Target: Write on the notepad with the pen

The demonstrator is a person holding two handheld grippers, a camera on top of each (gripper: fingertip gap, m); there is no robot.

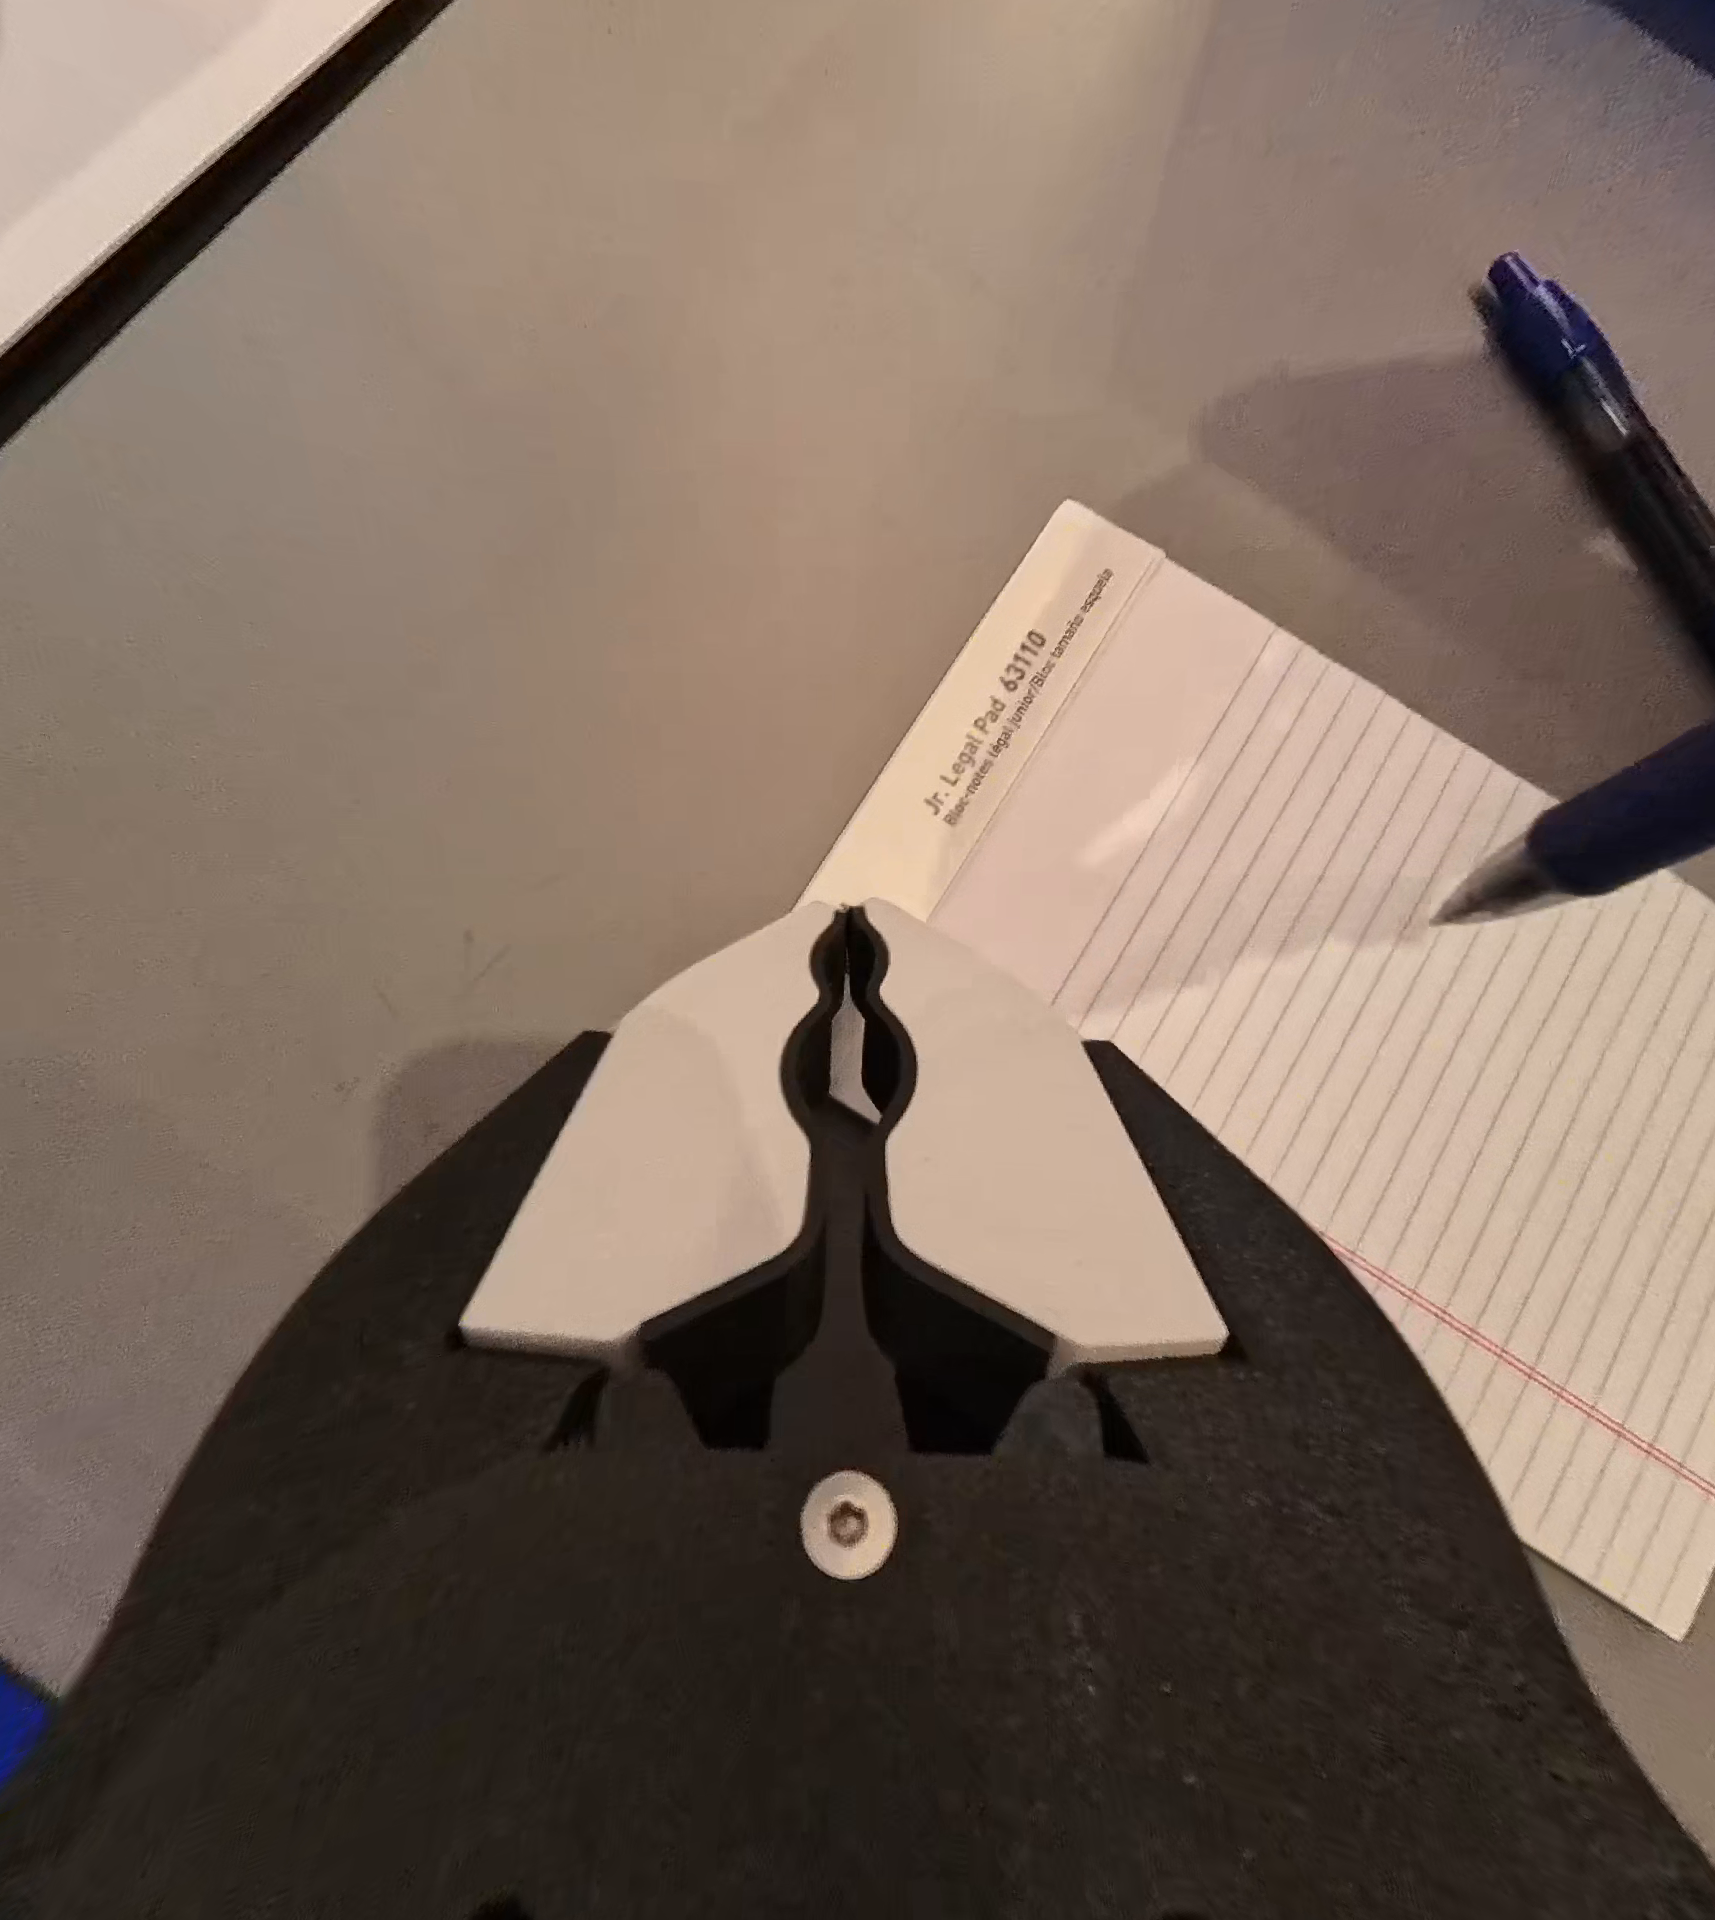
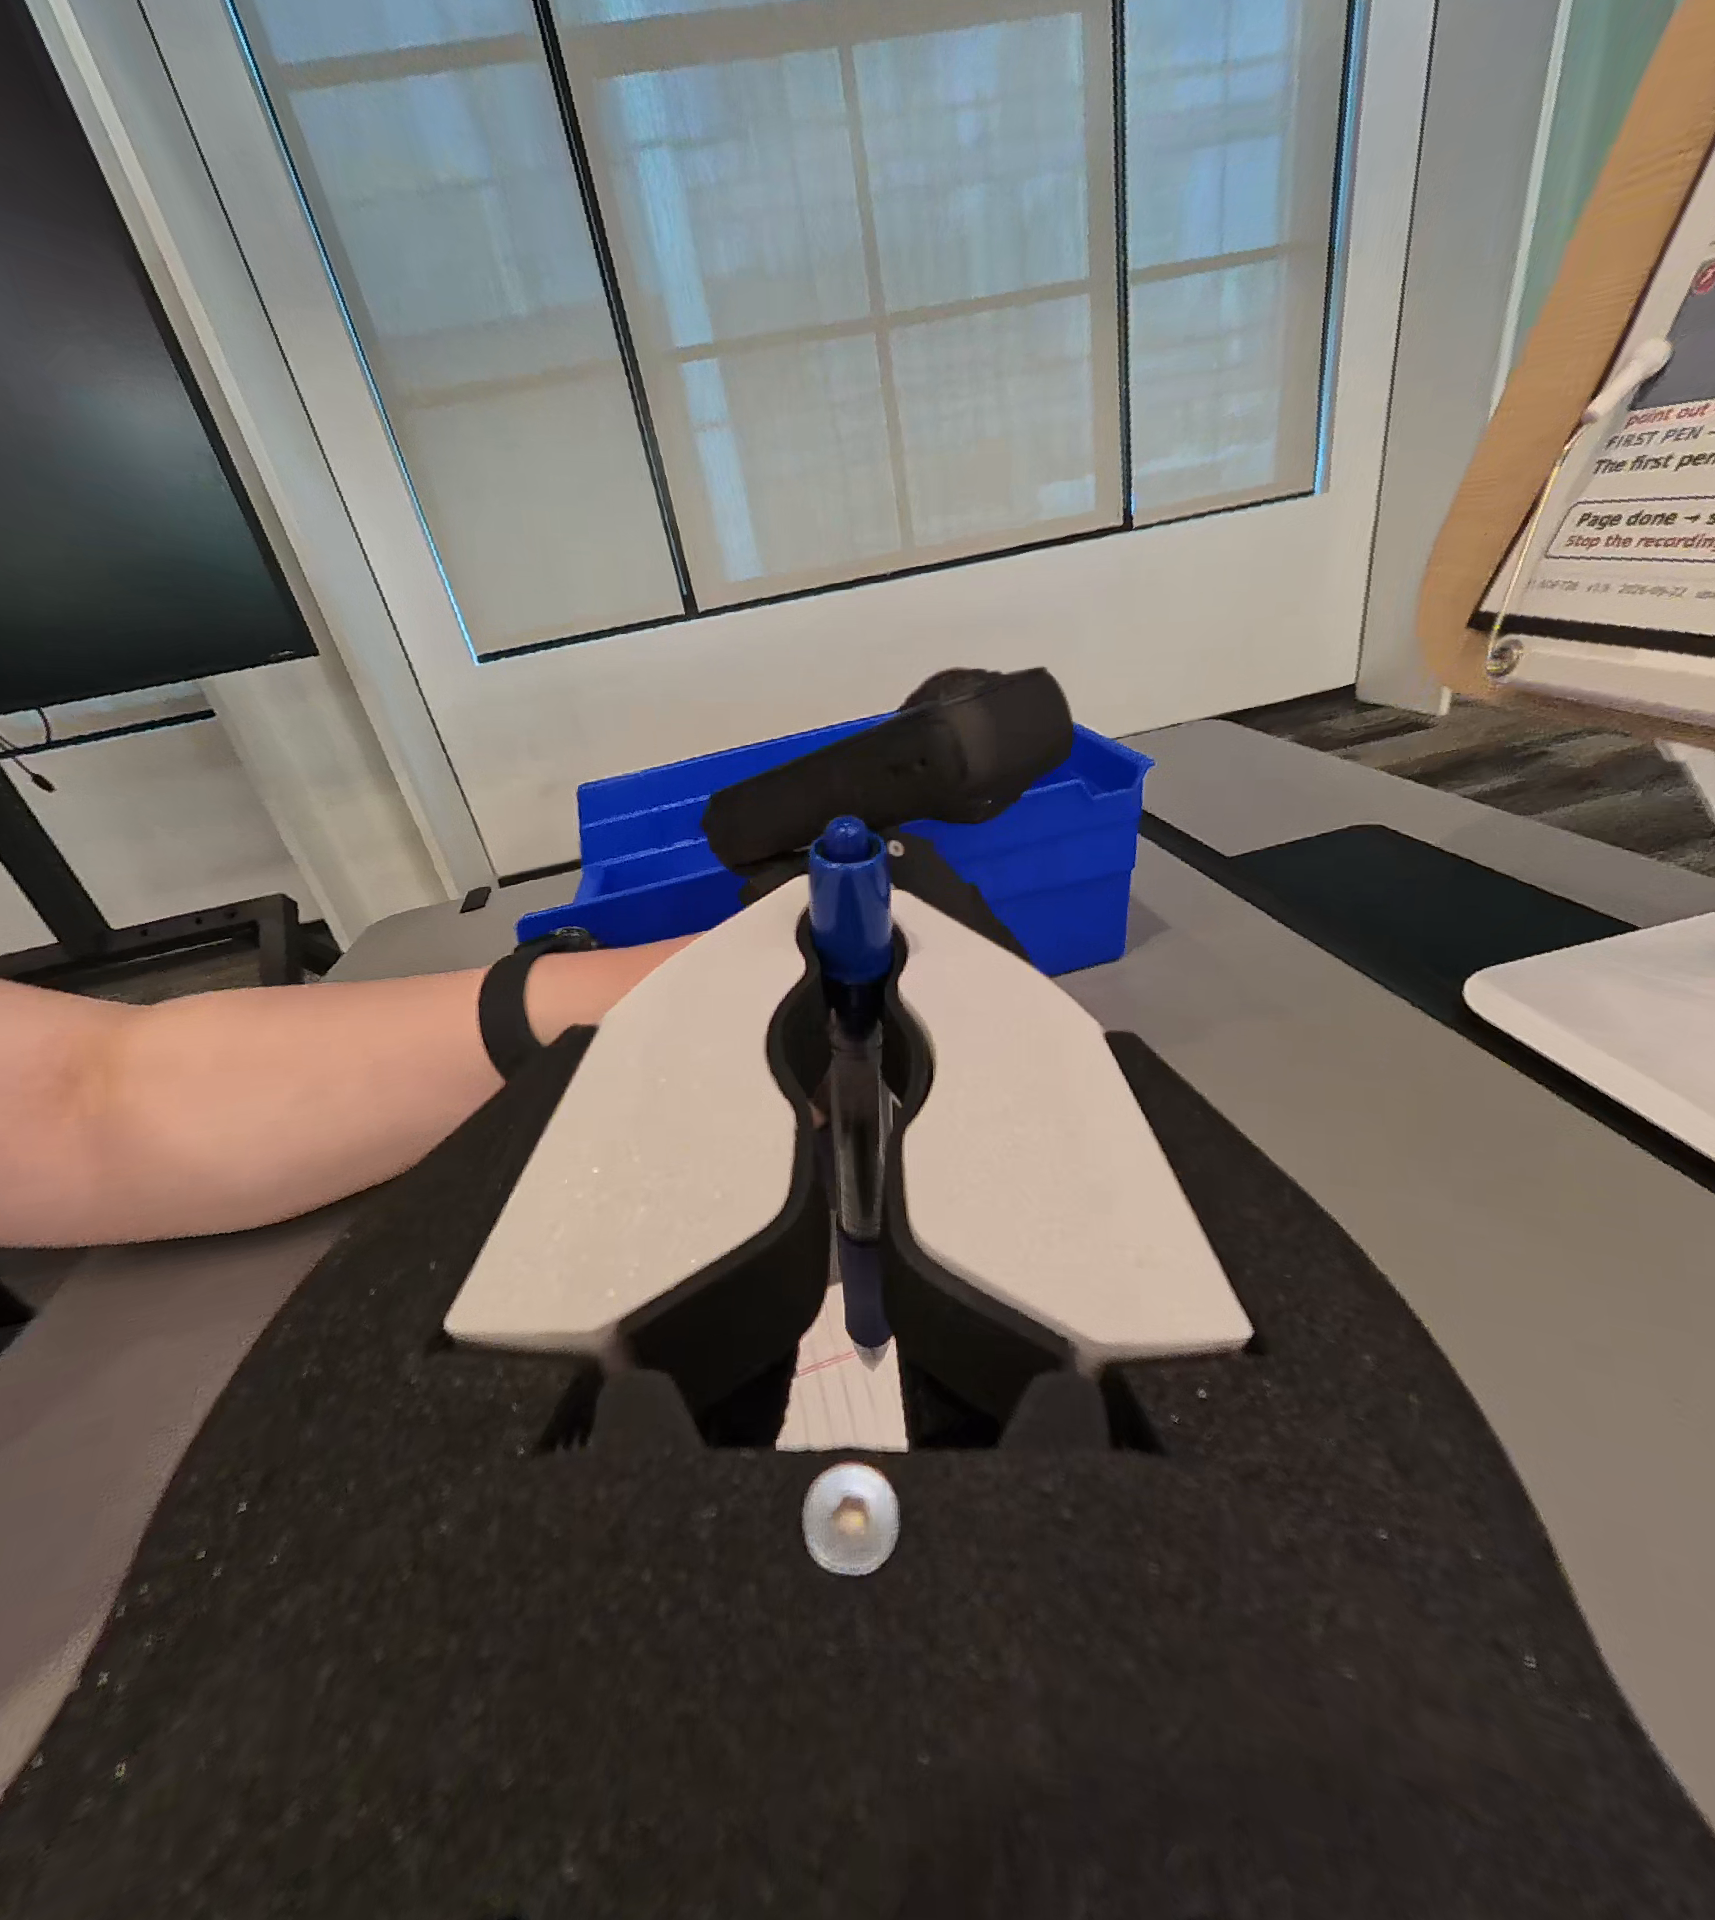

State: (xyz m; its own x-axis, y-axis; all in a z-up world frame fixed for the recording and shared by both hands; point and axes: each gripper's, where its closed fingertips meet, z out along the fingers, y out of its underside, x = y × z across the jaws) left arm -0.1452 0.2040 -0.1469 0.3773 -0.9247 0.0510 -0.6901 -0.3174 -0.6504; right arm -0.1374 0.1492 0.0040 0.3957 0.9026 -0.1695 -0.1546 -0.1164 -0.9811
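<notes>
Notepad [image 1: 1352,1091] flat on table [image 1: 520,623], pen [image 1: 1653,821] tip over its lined page.

Left wrist view: left gripper [image 1: 848,920] sits at pad's near-left corner, over its bound edge, fingertips together; pen comes in from the right; a 2nd pen [image 1: 1611,416] lies on table beyond pad, far right. Right wrist view: right gripper [image 2: 848,904] has pen betw. its fingers, tip down on pad; bin [image 2: 1040,862] on table behind it, window [image 2: 780,312] behind bin, screen [image 2: 53,364] far left, stand w/ sheet [image 2: 1684,416] at right; forearm [image 2: 209,1101] enters from left.

Dim warm desk view, soft shadows, bright window [image 2: 832,312] daylight, wide-angle edge distortion
</notes>
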